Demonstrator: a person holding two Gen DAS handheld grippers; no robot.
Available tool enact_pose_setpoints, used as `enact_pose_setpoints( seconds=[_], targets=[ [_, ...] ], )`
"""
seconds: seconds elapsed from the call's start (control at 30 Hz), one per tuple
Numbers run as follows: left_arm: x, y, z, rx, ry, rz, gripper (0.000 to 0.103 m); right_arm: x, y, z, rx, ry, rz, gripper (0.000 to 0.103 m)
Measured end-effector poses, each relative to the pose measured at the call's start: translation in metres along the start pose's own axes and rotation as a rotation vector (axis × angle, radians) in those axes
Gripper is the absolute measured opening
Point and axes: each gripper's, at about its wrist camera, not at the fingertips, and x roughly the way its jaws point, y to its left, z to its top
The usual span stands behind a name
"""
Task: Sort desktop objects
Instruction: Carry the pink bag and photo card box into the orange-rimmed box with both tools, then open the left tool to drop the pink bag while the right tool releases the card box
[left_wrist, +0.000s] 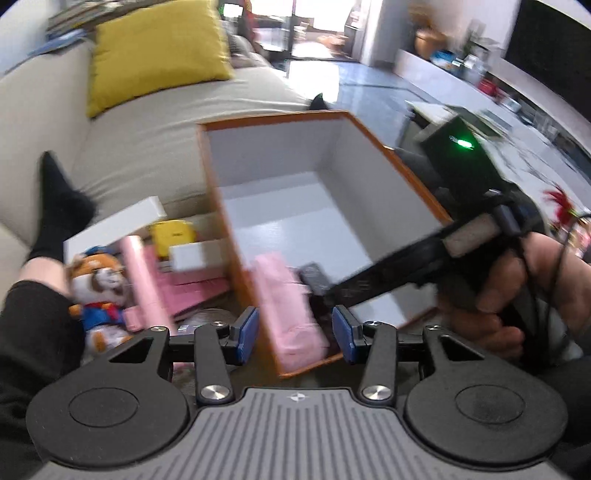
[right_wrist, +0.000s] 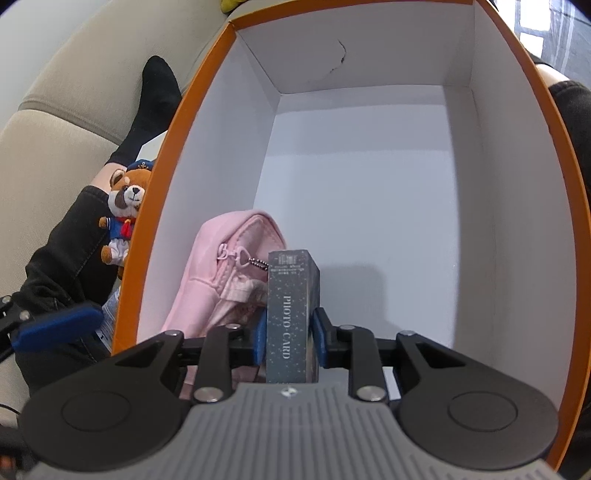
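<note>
An orange box with a white inside (left_wrist: 332, 177) stands on the floor by the sofa; it also fills the right wrist view (right_wrist: 406, 166). A pink pouch (right_wrist: 225, 273) lies in its near left corner and also shows in the left wrist view (left_wrist: 288, 306). My right gripper (right_wrist: 290, 334) is shut on a dark grey photo-card box (right_wrist: 291, 314) and holds it inside the orange box, next to the pouch. My left gripper (left_wrist: 295, 332) is open and empty, hovering over the box's near corner. The right gripper's body (left_wrist: 406, 266) reaches in from the right.
Left of the box lie a plush raccoon in a blue sailor suit (left_wrist: 98, 291), pink flat boxes (left_wrist: 177, 280), a yellow item (left_wrist: 173, 232) and white boxes (left_wrist: 114, 225). A beige sofa (left_wrist: 147, 140) with a yellow cushion (left_wrist: 155, 51) stands behind. The person's leg (left_wrist: 55, 221) is at left.
</note>
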Motion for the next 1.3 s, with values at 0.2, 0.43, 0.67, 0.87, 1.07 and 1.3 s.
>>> enact_pose_setpoints(
  seconds=[0.2,0.43,0.67,0.87,1.07,1.3],
  targets=[
    [0.007,0.019,0.002,-0.099,0.013,0.02,0.052,0.004,0.003,0.0,0.041,0.048,0.049,0.028],
    [0.009,0.026,-0.007,-0.138,0.002,0.003,0.051,0.009,0.013,0.001,0.033,0.058,0.011,0.029],
    [-0.001,0.036,-0.015,-0.176,-0.032,0.013,0.051,0.002,0.017,-0.003,0.002,0.021,-0.038,0.041],
    [-0.005,0.041,-0.019,-0.199,-0.05,0.003,0.051,-0.007,0.02,-0.003,-0.046,-0.033,-0.092,0.049],
    [-0.01,0.04,-0.019,-0.197,-0.074,-0.002,0.051,-0.011,0.02,-0.003,-0.048,-0.052,-0.1,0.052],
    [-0.014,0.04,-0.019,-0.202,-0.083,0.004,0.051,-0.023,0.021,-0.004,-0.063,-0.104,-0.118,0.058]
  ],
)
